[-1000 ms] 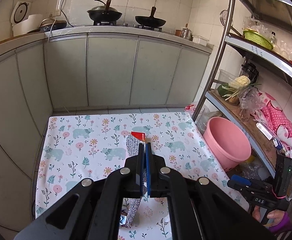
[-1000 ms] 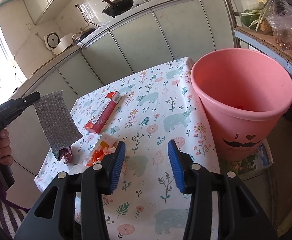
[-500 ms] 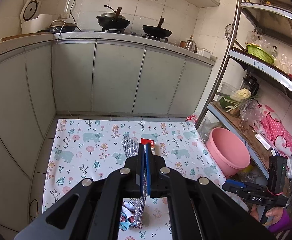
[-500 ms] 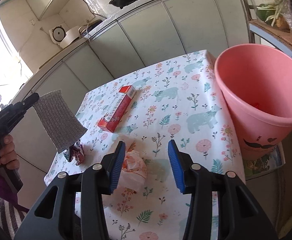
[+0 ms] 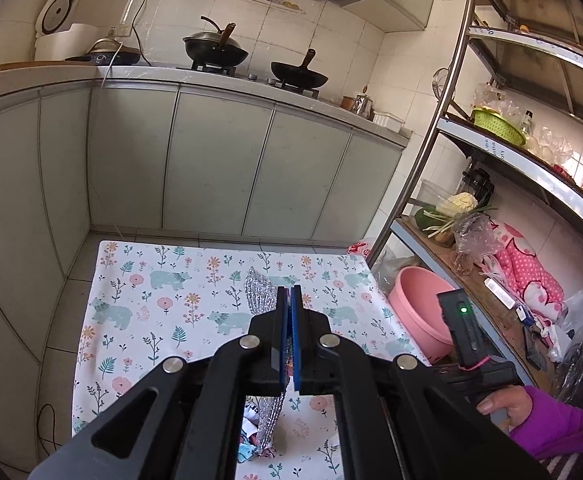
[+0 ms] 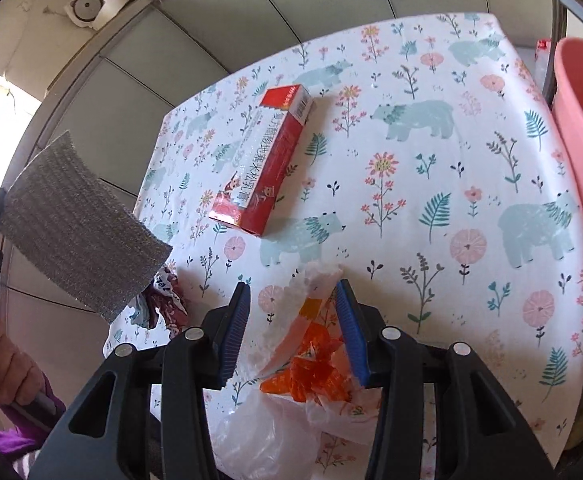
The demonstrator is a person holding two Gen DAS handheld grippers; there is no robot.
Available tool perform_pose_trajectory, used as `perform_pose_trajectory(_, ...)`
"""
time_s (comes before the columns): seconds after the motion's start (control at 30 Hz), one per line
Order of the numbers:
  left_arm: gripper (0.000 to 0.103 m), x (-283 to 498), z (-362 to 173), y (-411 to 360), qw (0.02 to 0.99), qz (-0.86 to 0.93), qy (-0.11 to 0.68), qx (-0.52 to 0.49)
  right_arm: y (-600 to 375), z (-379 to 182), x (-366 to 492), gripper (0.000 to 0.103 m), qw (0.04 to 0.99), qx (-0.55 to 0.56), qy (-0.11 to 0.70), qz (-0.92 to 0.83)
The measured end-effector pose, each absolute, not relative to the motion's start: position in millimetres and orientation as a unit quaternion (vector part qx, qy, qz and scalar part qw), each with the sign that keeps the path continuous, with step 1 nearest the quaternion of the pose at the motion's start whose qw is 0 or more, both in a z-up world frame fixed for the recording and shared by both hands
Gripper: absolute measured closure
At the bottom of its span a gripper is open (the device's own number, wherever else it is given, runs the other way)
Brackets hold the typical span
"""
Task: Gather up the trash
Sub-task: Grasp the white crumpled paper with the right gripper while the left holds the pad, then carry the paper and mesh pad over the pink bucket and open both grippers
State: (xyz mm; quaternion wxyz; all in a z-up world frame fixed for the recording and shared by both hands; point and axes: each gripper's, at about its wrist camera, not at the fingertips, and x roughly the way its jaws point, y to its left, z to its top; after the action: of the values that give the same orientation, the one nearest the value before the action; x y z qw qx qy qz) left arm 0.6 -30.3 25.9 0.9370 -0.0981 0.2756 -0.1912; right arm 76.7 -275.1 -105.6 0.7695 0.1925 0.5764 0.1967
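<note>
Right gripper [image 6: 291,332] is spread wide, straddling the crumpled plastic bag [image 6: 311,352] lying on the table [image 6: 431,160] directly between its pads, while left gripper [image 5: 290,320], pinching the silver scouring cloth [image 6: 79,228], hangs well off to the side.

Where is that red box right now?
In the right wrist view, the red box lies flat on the floral tablecloth, left of centre, beyond the open right gripper and the crumpled plastic bag between its fingers.
</note>
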Motion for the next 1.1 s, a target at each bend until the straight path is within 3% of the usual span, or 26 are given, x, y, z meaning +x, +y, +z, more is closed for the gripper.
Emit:
perform_pose_trajectory(0.17,0.102,2,28,-31,0.936,-0.204,0.270,-0.100,-267,-114,80,0.058,0.760,0.193,0.592,0.187)
perform_pose_trajectory(0.27,0.102,3,31,-31,0.936,-0.208,0.265,-0.101,-268,-113,79,0.076,0.761,0.197,0.589,0.189)
perform_pose_trajectory(0.53,0.102,9,36,-34,0.936,-0.212,0.262,-0.102,-289,-94,73,0.079,0.786,0.237,0.532,0.207)
perform_pose_trajectory(1.1,0.102,36,71,-104,0.933,-0.265,0.235,-0.069,-379,1,31,0.079,0.912,0.226,0.320,0.120)
